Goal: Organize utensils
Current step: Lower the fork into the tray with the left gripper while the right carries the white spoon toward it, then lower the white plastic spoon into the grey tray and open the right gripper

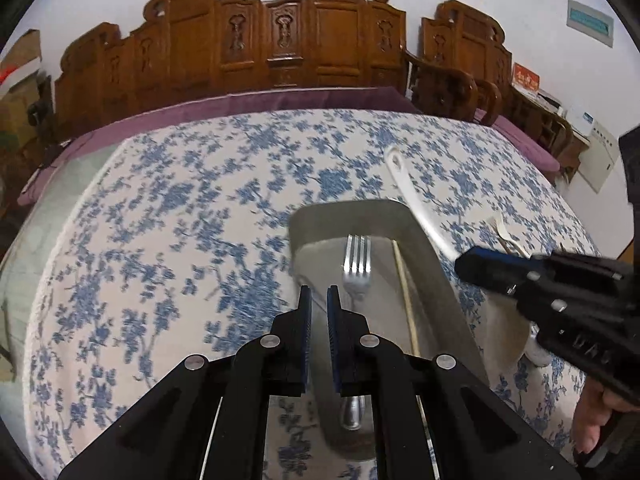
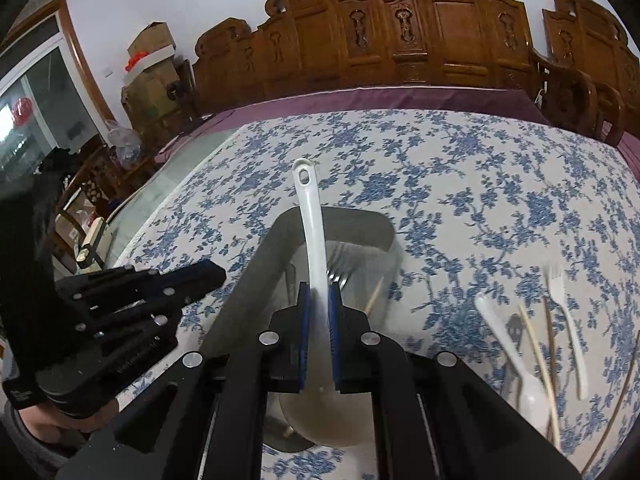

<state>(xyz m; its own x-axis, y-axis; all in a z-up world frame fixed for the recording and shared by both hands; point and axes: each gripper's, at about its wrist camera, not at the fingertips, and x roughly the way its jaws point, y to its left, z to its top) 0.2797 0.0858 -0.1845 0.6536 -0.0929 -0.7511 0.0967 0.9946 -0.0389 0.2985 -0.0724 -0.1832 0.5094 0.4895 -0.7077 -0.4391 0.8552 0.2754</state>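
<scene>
my right fingers clamp the white ladle by its handle over the grey tray; its bowl is mostly hidden beneath them. my left fingers are closed on nothing above the metal fork in the tray. blurred plastic cutlery and chopsticks lie right of the tray. the counter left of the tray is bare cloth.

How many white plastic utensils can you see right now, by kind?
Ladle, gripped in the right claw: 1
Spoon, lying on the tablecloth: 1
Fork, lying on the tablecloth: 1
Total: 3
</scene>
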